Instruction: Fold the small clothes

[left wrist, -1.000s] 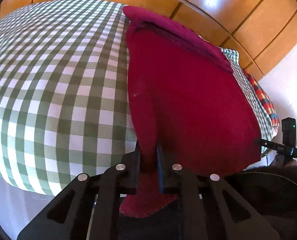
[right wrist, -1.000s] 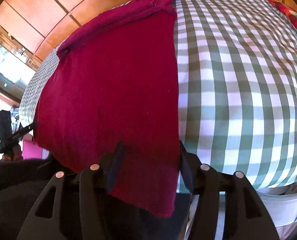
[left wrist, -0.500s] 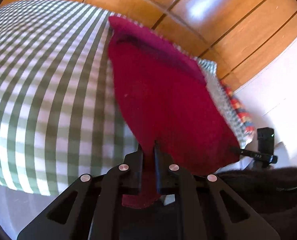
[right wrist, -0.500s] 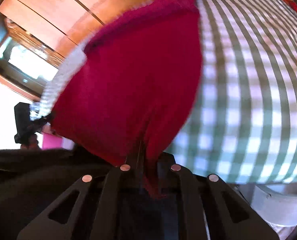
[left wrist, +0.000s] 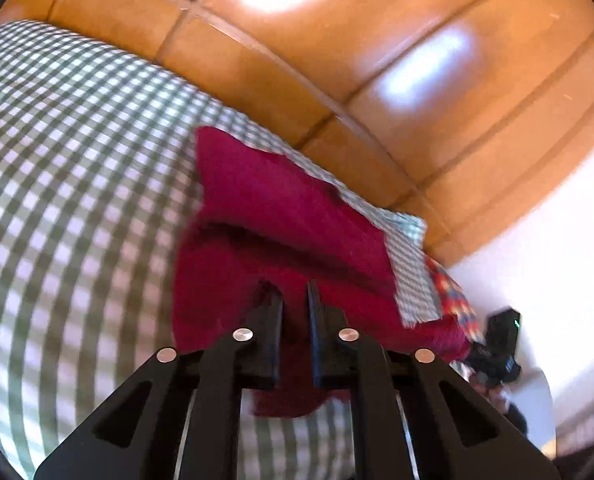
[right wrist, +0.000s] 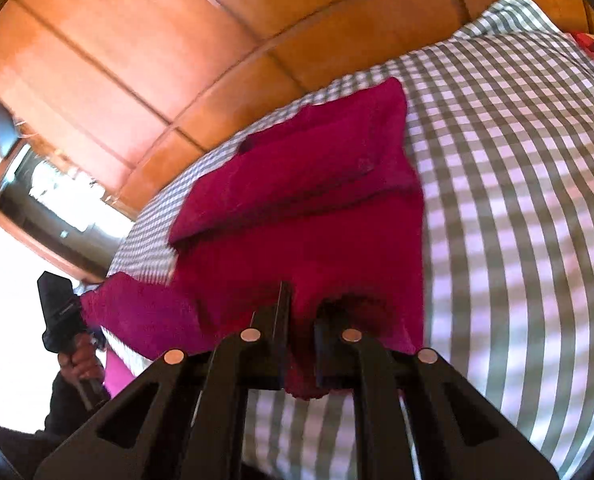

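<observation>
**Near hem being carried over toward the far edge of the red garment**

Nearest each camera, the grippers are pinching cloth. The left gripper [left wrist: 295,292] is gripping the near edge of the red garment [left wrist: 289,216] between narrowly parted jaws, with a tongue of fabric hanging out below them; the jaws are easing open, though the cloth is between the pads. The right gripper [right wrist: 303,300] is doing the same at the other near corner, its jaws also narrow and starting to open, with bunched fabric between them.

Beyond the fingers, the garment is doubling over itself: a raised layer is leading up from the jaws, and a fold line is running across the middle. Its far part is lying flat on the green-checked bedspread [left wrist: 77,168], close to the wooden headboard [left wrist: 337,60].

The step in hand looks like the lengthwise fold, near half over far half. The next move probably calls for lowering both corners together onto the far edge, keeping them level so the edges meet, then letting go fully.

Compared with a second ago, the garment is no longer stretched out flat and hanging off the near side of the bed; both grippers have risen and advanced, and the right one, then wide around the cloth, is now pinching it.
</observation>
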A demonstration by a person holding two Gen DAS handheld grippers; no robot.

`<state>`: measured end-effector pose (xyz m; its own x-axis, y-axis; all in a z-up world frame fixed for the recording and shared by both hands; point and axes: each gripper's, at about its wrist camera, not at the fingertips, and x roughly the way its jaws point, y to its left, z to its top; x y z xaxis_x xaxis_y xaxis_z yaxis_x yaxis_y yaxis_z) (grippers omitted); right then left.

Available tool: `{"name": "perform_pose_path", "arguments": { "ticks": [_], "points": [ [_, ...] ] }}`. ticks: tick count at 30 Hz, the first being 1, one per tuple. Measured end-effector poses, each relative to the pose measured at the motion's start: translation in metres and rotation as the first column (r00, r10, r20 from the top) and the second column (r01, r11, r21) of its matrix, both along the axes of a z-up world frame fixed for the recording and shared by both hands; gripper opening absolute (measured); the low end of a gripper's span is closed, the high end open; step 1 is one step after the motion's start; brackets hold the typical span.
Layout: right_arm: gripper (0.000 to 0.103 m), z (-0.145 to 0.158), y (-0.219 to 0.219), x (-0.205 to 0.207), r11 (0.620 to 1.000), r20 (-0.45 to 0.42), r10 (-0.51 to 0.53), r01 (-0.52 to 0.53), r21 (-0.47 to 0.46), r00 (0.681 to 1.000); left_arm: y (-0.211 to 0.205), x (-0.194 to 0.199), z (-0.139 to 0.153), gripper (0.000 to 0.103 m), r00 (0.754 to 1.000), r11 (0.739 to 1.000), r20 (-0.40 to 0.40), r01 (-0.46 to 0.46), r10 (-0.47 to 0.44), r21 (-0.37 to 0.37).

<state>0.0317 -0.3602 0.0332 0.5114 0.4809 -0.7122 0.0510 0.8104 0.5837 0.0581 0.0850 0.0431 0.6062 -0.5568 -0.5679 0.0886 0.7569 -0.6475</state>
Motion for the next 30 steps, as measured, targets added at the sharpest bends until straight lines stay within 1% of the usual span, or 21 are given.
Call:
{"name": "perform_pose_path", "arguments": {
  "ticks": [1,2,3,4,5,7,8,9,10,12,14,15,17,18,19,20,21,22,25,28,30],
  "points": [
    [0.039,-0.001,-0.003,0.005,1.0,0.0,-0.012,0.012,0.002,1.0,0.004,0.009,-0.002,0.035,1.0,1.0,-0.02,-0.015,0.015,-0.007],
    [0.05,-0.001,-0.007,0.007,1.0,0.002,-0.027,0.027,0.012,1.0,0.01,0.016,-0.002,0.056,0.998,0.998,-0.032,-0.051,0.05,-0.029],
    [0.063,0.002,-0.017,0.004,0.999,0.01,-0.047,0.047,0.025,0.999,0.015,0.017,-0.002,0.062,0.996,0.996,-0.027,-0.085,0.084,-0.04],
    [0.067,0.006,-0.025,-0.001,0.998,0.024,-0.053,0.052,0.03,0.998,0.022,0.016,-0.001,0.063,0.994,0.992,-0.011,-0.111,0.111,-0.052],
    [0.069,0.008,-0.027,-0.006,0.998,0.035,-0.055,0.054,0.03,0.998,0.025,0.016,0.001,0.063,0.993,0.992,-0.004,-0.115,0.115,-0.051],
    [0.077,0.01,-0.034,-0.017,0.998,0.04,-0.065,0.064,0.02,0.997,0.03,0.009,-0.002,0.063,0.993,0.993,0.004,-0.12,0.12,0.001],
    [0.078,0.009,-0.036,-0.021,0.998,0.035,-0.069,0.069,0.009,0.997,0.029,0.004,-0.005,0.063,0.994,0.994,0.006,-0.109,0.109,0.028],
    [0.079,0.005,-0.038,-0.03,0.997,0.025,-0.072,0.072,-0.006,0.997,0.025,-0.003,-0.013,0.063,0.997,0.995,0.0,-0.076,0.076,0.071],
    [0.079,0.001,-0.039,-0.039,0.997,0.013,-0.072,0.072,-0.022,0.997,0.021,-0.007,-0.018,0.063,0.998,0.994,-0.003,-0.057,0.058,0.098],
    [0.079,-0.013,-0.034,-0.052,0.996,-0.024,-0.062,0.06,-0.058,0.998,0.008,-0.016,-0.033,0.063,1.0,0.982,-0.014,-0.006,0.009,0.187],
    [0.075,-0.029,-0.027,-0.059,0.996,-0.062,-0.046,0.041,-0.077,0.997,-0.005,-0.02,-0.048,0.063,1.0,0.968,-0.023,0.025,-0.019,0.248],
    [0.063,-0.037,-0.019,-0.058,0.995,-0.079,-0.04,0.032,-0.091,0.996,-0.013,-0.02,-0.056,0.062,0.999,0.963,-0.031,0.05,-0.043,0.263],
    [0.053,-0.045,-0.006,-0.057,0.988,-0.08,-0.047,0.035,-0.151,0.996,-0.022,-0.017,-0.069,0.034,0.995,0.958,-0.056,0.094,-0.082,0.272],
    [0.044,-0.046,-0.003,-0.055,0.986,-0.073,-0.052,0.04,-0.164,0.996,-0.025,-0.015,-0.072,0.028,0.995,0.951,-0.063,0.089,-0.074,0.296],
    [0.03,-0.046,-0.003,-0.052,0.986,-0.072,-0.057,0.045,-0.158,0.996,-0.024,-0.015,-0.073,0.021,0.996,0.955,-0.062,0.084,-0.069,0.285],
    [0.027,-0.046,-0.004,-0.05,0.988,-0.074,-0.06,0.049,-0.143,0.995,-0.02,-0.014,-0.074,0.018,0.996,0.964,-0.069,0.08,-0.065,0.253],
    [0.024,-0.044,-0.005,-0.05,0.989,-0.073,-0.062,0.051,-0.14,0.995,-0.016,-0.015,-0.074,0.018,0.995,0.972,-0.075,0.074,-0.059,0.222],
    [0.022,-0.042,-0.003,-0.05,0.987,-0.068,-0.053,0.042,-0.152,0.996,-0.013,-0.02,-0.072,0.017,0.996,0.975,-0.069,0.077,-0.064,0.21],
    [0.02,-0.032,-0.003,-0.058,0.983,-0.064,-0.019,0.006,-0.184,0.998,-0.013,-0.037,-0.066,0.016,0.993,0.968,-0.057,0.114,-0.104,0.222],
    [0.02,-0.027,-0.007,-0.08,0.979,-0.074,0.006,-0.02,-0.202,0.997,-0.02,-0.058,-0.064,0.016,0.987,0.962,-0.074,0.154,-0.14,0.227],
    [0.02,-0.027,-0.01,-0.095,0.977,-0.089,0.02,-0.038,-0.21,0.996,-0.021,-0.08,-0.066,0.016,0.983,0.961,-0.089,0.174,-0.159,0.215]
  ]
}}
